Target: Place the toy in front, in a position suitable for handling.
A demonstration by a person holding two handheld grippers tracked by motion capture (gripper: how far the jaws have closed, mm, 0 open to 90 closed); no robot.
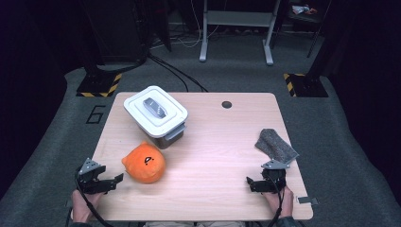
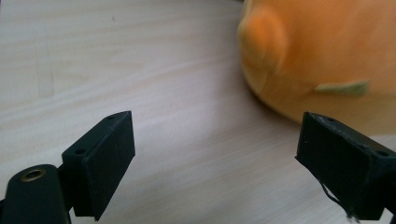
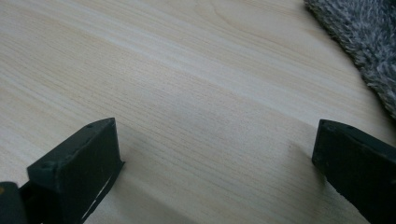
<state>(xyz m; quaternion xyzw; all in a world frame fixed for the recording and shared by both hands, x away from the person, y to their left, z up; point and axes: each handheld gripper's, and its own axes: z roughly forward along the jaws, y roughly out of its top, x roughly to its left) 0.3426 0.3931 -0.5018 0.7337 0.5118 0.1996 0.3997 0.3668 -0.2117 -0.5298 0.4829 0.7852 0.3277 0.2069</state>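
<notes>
An orange plush toy [image 1: 144, 163] with a small face lies on the wooden table [image 1: 222, 142], front left. My left gripper [image 1: 116, 182] rests at the front left edge, pointing right at the toy, a short gap away. In the left gripper view its jaws stand wide apart around bare wood, gripper [image 2: 215, 140] open, with the plush toy [image 2: 327, 51] just beyond the right jaw. My right gripper [image 1: 249, 184] sits at the front right, open [image 3: 215, 140] over bare table, holding nothing. A grey fuzzy cloth [image 1: 275, 144] lies just behind it, and the cloth [image 3: 364, 42] fills the upper right corner of the right gripper view.
A white lidded container [image 1: 156, 113] with a grey handle stands at the back left, behind the plush toy. A small dark hole [image 1: 227, 104] marks the table's back edge. Dark floor, cables and stand legs surround the table.
</notes>
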